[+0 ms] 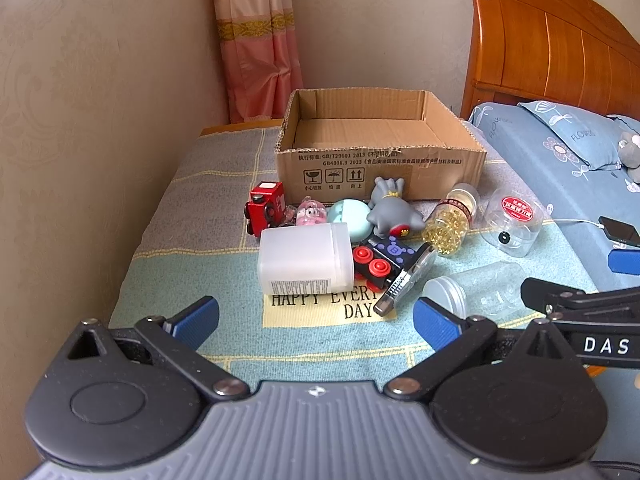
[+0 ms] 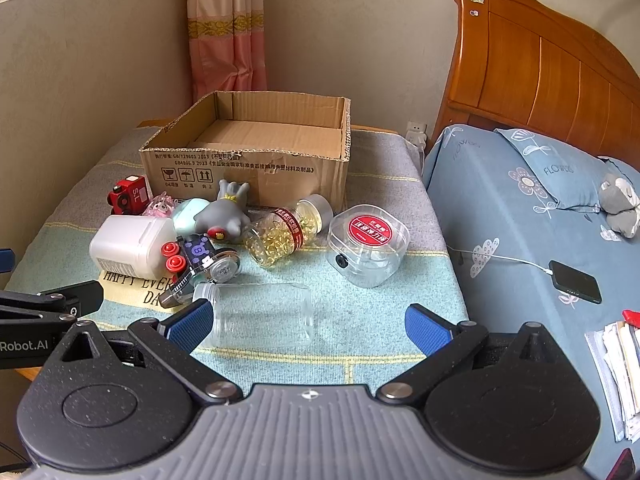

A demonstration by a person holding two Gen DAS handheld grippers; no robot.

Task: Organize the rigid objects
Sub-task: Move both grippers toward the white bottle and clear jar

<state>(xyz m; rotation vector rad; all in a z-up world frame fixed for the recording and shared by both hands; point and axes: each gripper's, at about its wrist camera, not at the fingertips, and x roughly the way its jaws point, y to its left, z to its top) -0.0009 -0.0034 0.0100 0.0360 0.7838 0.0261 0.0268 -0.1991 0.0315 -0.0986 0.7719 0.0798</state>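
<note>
Both tongs, left (image 1: 316, 316) and right (image 2: 308, 320), gape over scattered toys; cardboard box (image 1: 376, 168) behind.

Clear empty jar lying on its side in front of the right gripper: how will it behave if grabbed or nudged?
The clear jar lies on its side and looks round, so a nudge will probably roll it across the mat. It appears empty, so likely light. The walls look smooth and glossy, so the fingers may slip; whether it is glass or plastic I cannot tell.

Soft daylight, sharp focus, fisheye-bent edges.
</note>
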